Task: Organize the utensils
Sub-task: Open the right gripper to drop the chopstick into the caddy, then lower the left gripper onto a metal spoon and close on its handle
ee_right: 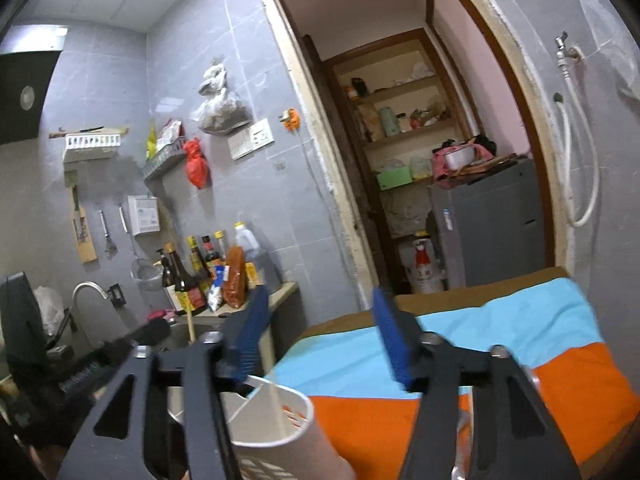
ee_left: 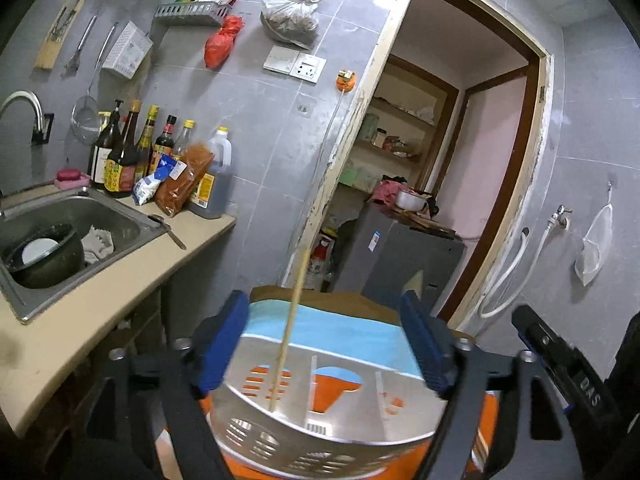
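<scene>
A white slotted utensil holder (ee_left: 320, 416) with dividers sits on a blue and orange cloth (ee_left: 340, 328). One wooden chopstick (ee_left: 290, 328) stands tilted in its left compartment. My left gripper (ee_left: 324, 344) is open, its blue fingers either side of the holder, touching nothing. In the right wrist view the holder (ee_right: 276, 428) is at the lower left, under my left finger. My right gripper (ee_right: 320, 340) is open and empty above the cloth (ee_right: 460, 352). The left gripper's body (ee_right: 60, 364) shows at the far left.
A counter (ee_left: 100, 300) with a steel sink (ee_left: 72, 216) holding a dark pot is on the left. Sauce bottles (ee_left: 132, 152) and packets stand behind it. A spoon (ee_left: 170, 232) lies on the counter. Utensils hang on the tiled wall. An open doorway (ee_left: 440, 160) leads to shelves.
</scene>
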{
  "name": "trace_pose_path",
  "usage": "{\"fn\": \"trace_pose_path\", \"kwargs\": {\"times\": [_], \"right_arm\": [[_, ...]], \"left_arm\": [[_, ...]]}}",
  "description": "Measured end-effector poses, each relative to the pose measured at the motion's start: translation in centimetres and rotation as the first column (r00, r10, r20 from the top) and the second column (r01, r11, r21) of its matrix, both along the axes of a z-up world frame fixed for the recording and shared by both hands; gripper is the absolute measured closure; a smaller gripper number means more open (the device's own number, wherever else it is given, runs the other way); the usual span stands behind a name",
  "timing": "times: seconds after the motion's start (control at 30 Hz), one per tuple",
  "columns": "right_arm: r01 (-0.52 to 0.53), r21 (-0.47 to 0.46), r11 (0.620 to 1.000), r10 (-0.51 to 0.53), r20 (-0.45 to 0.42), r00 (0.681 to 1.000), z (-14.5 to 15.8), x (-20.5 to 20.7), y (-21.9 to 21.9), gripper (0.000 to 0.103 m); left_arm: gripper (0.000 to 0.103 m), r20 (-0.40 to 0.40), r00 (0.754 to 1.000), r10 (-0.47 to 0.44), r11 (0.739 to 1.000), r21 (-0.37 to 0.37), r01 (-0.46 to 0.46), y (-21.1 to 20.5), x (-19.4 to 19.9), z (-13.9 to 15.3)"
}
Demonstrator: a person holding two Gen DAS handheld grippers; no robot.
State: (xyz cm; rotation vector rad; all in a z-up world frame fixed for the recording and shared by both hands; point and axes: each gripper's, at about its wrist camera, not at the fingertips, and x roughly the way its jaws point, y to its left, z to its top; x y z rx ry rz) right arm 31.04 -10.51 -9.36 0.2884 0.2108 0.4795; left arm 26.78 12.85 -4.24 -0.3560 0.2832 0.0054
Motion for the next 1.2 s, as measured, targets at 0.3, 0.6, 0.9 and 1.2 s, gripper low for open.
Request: {"fn": "trace_pose_path", "kwargs": {"times": [0.3, 0.6, 0.9, 1.2], "right_arm": [[0.091, -0.087, 0.992, -0.093, -0.018, 0.996, 2.3, -1.5, -6.7, 0.000], [0.170, -0.186, 0.968, -0.172, 0.005, 0.985, 2.9, -3.0, -12.9, 0.000], [0.208, -0.245, 0.947, -0.230, -0.065, 0.971, -0.8, -1.9, -18.1, 0.000], [0.166, -0.284, 0.944, -0.239, -0.246, 0.939, -6.4, 0.9, -20.4, 0.028]], "left_arm": [[0.004, 0.021, 0.998, 0.058, 0.989, 0.134, -0.060, -6.2, -1.2, 3.4], [0.004, 0.029, 0.995, -0.096, 0.972, 0.217, 0.088, -14.0, -1.1, 2.3], [0.004, -0.118, 0.974, -0.191, 0.958, 0.194, 0.211, -20.5, 1.1, -2.4], [0.004, -0.249, 0.948, -0.198, 0.955, 0.167, 0.243, -22.5, 3.0, -7.4]]}}
